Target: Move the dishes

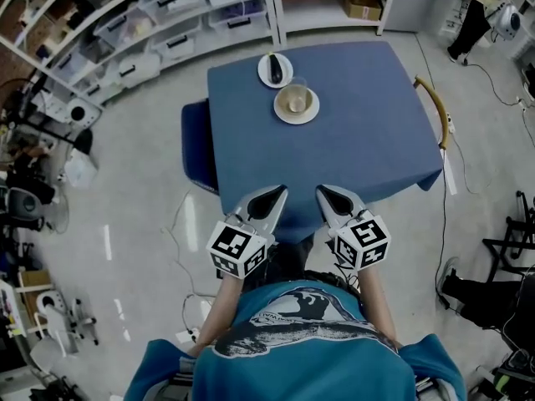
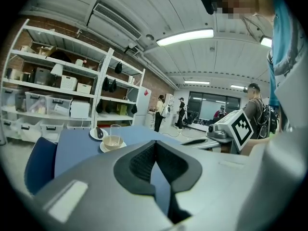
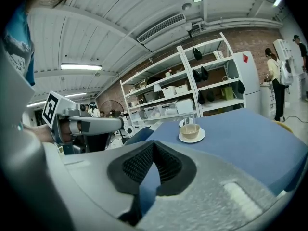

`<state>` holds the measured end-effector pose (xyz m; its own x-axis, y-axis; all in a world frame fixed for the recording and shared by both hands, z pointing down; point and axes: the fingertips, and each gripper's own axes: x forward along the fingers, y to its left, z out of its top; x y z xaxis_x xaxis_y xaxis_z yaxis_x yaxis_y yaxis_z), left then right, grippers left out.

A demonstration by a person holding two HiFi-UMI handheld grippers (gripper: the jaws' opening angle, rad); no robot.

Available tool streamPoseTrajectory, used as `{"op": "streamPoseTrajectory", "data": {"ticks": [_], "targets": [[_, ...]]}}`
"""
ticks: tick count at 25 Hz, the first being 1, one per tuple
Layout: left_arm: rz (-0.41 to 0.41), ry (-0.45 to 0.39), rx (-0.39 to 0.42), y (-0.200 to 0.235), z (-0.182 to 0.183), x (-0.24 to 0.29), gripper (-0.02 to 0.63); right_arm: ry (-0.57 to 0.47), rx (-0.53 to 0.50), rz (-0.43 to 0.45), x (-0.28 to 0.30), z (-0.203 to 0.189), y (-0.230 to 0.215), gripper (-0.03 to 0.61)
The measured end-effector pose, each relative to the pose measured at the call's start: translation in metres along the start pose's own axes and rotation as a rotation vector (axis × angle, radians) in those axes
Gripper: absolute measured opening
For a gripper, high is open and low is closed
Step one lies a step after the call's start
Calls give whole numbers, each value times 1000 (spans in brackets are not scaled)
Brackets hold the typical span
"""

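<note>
On the far part of the blue table [image 1: 368, 140] stands a beige bowl [image 1: 295, 100] on a white saucer [image 1: 309, 115]. Behind it are a clear glass [image 1: 298, 83] and a small white plate [image 1: 275, 70] carrying a dark object. My left gripper [image 1: 278, 191] and right gripper [image 1: 323, 192] hover side by side at the table's near edge, both shut and empty, well short of the dishes. The left gripper view shows the bowl [image 2: 112, 141] beyond the shut jaws [image 2: 155, 144]. From the right gripper [image 3: 154, 143] the bowl [image 3: 190, 131] is likewise seen far ahead.
A blue chair [image 1: 197, 144] is tucked at the table's left side, and a wooden chair back [image 1: 435, 107] curves at its right. Shelves with plastic bins [image 1: 167, 23] line the back wall. A person [image 1: 466, 19] stands at the far right.
</note>
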<state>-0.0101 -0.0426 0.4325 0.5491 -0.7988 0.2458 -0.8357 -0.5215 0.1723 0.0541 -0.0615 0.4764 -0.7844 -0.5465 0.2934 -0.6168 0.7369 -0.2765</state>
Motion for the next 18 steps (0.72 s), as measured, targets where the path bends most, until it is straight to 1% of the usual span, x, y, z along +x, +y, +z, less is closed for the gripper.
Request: {"op": "streamPoseTrajectory", "data": {"ticks": [2, 5, 12, 16, 18], "targets": [[3, 8, 12, 9, 5, 17, 14, 14, -16, 4, 11, 7, -14, 3], [4, 0, 33, 25, 19, 40, 14, 27, -39, 10, 29, 20, -34, 3], [28, -7, 18, 59, 36, 79, 14, 44, -93, 7, 66, 42, -76, 5], [42, -5, 1, 70, 36, 97, 14, 67, -132, 14, 92, 49, -103, 39], [50, 4, 5, 71, 36, 104, 14, 77, -149, 13, 106, 54, -118, 60]]}}
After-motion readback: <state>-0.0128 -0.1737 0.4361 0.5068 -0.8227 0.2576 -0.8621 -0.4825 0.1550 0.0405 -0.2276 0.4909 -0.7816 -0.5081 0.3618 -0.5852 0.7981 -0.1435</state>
